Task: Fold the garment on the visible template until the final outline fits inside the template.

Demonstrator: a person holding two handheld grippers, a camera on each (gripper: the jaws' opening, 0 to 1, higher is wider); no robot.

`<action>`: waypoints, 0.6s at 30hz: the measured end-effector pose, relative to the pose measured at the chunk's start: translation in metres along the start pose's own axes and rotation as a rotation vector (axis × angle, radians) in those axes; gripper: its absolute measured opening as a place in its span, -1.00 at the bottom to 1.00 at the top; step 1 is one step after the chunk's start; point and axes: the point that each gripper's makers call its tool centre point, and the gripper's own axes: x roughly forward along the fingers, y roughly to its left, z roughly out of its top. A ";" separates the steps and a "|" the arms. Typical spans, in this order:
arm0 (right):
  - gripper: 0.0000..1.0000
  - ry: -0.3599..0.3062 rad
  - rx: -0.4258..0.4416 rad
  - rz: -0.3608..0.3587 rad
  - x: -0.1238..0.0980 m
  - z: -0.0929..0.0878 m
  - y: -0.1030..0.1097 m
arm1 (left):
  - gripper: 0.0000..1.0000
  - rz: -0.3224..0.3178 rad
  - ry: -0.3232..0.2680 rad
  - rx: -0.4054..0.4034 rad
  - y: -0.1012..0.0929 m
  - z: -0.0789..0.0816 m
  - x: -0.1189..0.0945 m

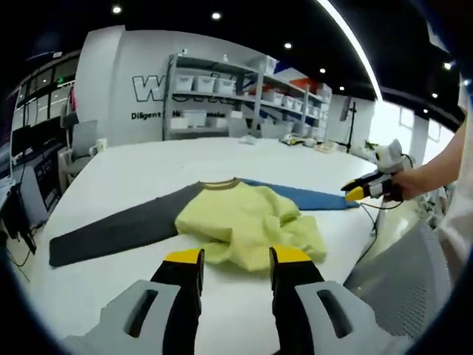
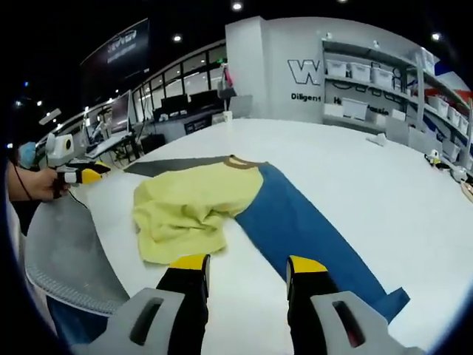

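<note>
In the left gripper view, the left gripper [image 1: 235, 268] stands at the bottom centre with its yellow-tipped jaws apart and nothing between them, just before the crumpled yellow body of the long-sleeved shirt [image 1: 244, 218] on the white table [image 1: 133, 174]. The shirt's dark grey sleeve [image 1: 111, 231] stretches to the left and its blue sleeve [image 1: 310, 197] to the right. In the right gripper view, the right gripper [image 2: 246, 272] is also open and empty at the bottom centre, with the blue sleeve lying between and beyond its tips.

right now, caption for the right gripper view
Open right gripper above a crumpled yellow shirt with its blue sleeve outstretched.
</note>
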 end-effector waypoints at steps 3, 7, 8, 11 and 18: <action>-0.25 -0.011 0.009 -0.009 -0.002 0.001 0.002 | -0.27 -0.010 0.002 0.005 -0.002 0.000 -0.001; -0.24 -0.035 0.033 -0.039 -0.008 0.006 0.003 | -0.21 -0.028 0.012 0.009 -0.006 -0.002 -0.004; -0.24 -0.040 0.034 -0.043 -0.010 0.007 0.003 | -0.19 -0.032 0.012 0.009 -0.007 -0.001 -0.004; -0.23 -0.049 0.040 -0.067 -0.016 0.006 0.001 | -0.14 -0.050 0.005 0.017 -0.012 0.001 -0.006; -0.23 -0.038 0.072 -0.120 -0.034 -0.011 -0.001 | -0.07 -0.101 -0.003 0.011 -0.024 0.003 -0.008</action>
